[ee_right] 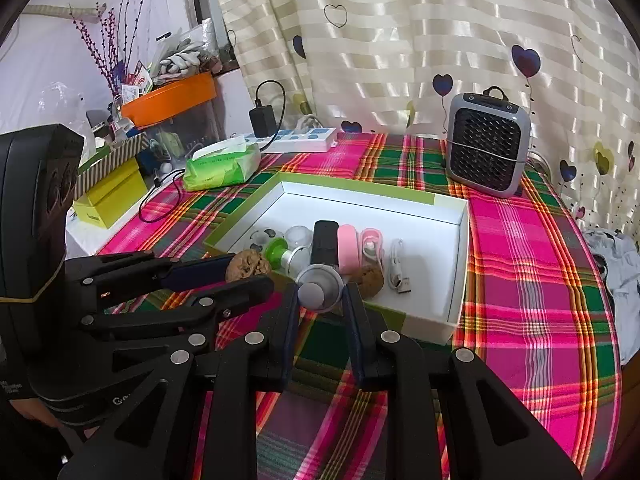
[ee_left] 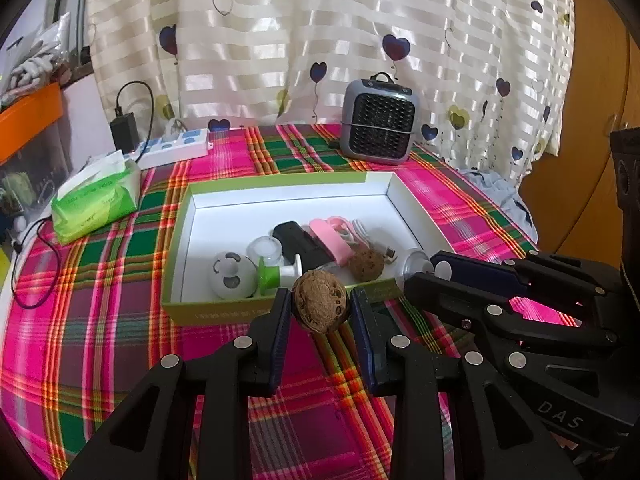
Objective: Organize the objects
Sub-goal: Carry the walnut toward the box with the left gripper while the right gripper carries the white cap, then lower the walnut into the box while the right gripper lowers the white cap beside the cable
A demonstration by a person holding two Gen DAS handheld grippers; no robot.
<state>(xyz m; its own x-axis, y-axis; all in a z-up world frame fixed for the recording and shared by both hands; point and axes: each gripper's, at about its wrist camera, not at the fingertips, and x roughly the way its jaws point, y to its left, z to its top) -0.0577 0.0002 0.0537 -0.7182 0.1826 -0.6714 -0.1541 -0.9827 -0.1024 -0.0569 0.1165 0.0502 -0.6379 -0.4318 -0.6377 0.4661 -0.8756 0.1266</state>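
A bright plaid cloth point(ee_left: 100, 320) in pink, green and orange covers the table, and a cream striped curtain point(ee_left: 280, 40) with heart prints hangs behind it.

Nearest in the left wrist view, the left gripper point(ee_left: 320, 312) is clenched on a brown wrinkled walnut point(ee_left: 319, 301), held just over the near wall of the green-edged box point(ee_left: 224, 312). Beside it to the right, the right gripper point(ee_right: 320, 300) grasps a small clear bottle with a grey cap point(ee_right: 318, 290), also at the box's near edge; in the left wrist view this bottle point(ee_left: 416, 266) pokes out past the dark finger pads.

Inside the white-lined box, close to the near wall, lie a white ball with grey patches point(ee_left: 232, 275), a green and white spool point(ee_left: 280, 274), a small clear jar point(ee_left: 265, 249) and a second walnut point(ee_left: 366, 265). Just behind them lie a black rectangular device point(ee_left: 300, 240), a pink case point(ee_left: 330, 238) and a pink-and-white clip point(ee_right: 370, 246), with a coiled white USB cable point(ee_right: 398, 268) at the right end. The far half of the box is bare.

Beyond the box, a green tissue pack point(ee_left: 96, 200) sits to the left, a white power strip point(ee_left: 176, 146) with a black adapter point(ee_left: 125, 130) behind it, and a grey mini fan point(ee_left: 378, 124) stands at the table's back edge.
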